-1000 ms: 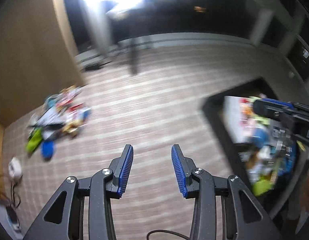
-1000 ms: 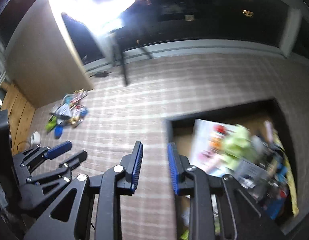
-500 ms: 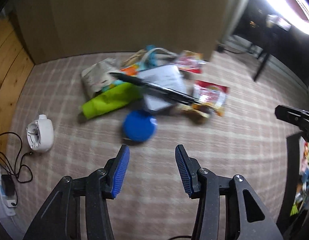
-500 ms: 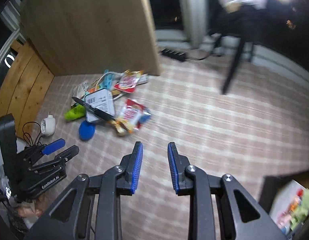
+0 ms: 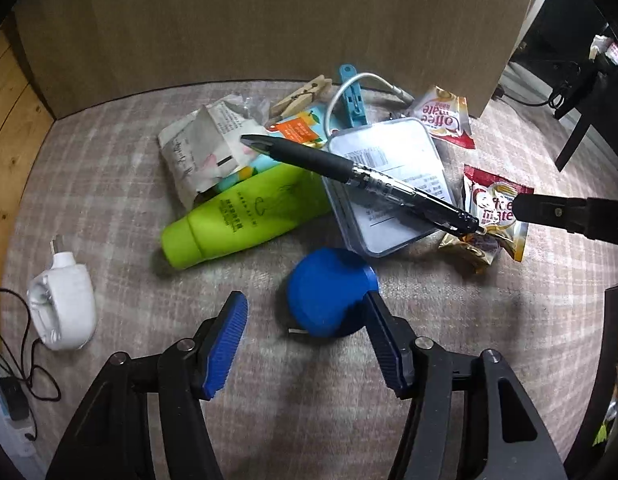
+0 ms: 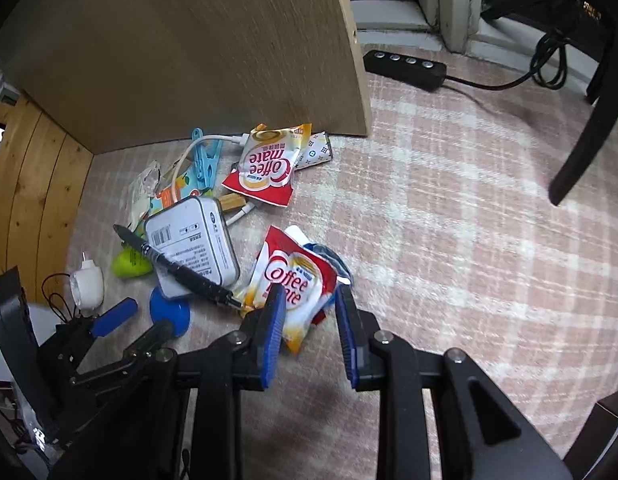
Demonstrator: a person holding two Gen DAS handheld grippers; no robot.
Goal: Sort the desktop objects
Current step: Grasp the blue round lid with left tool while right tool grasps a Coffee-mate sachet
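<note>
Blue round disc lies flat.

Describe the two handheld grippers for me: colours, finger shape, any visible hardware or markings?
Both match: the left gripper and right gripper have matte black angular linkage frames with triangular cutouts and silver pivot bolts. Each finger ends in a flat blade faced with a ribbed blue pad. No sleeves or hands are clearly visible. A white letter shows on the right gripper's finger in the left view, otherwise unreadable.
</note>
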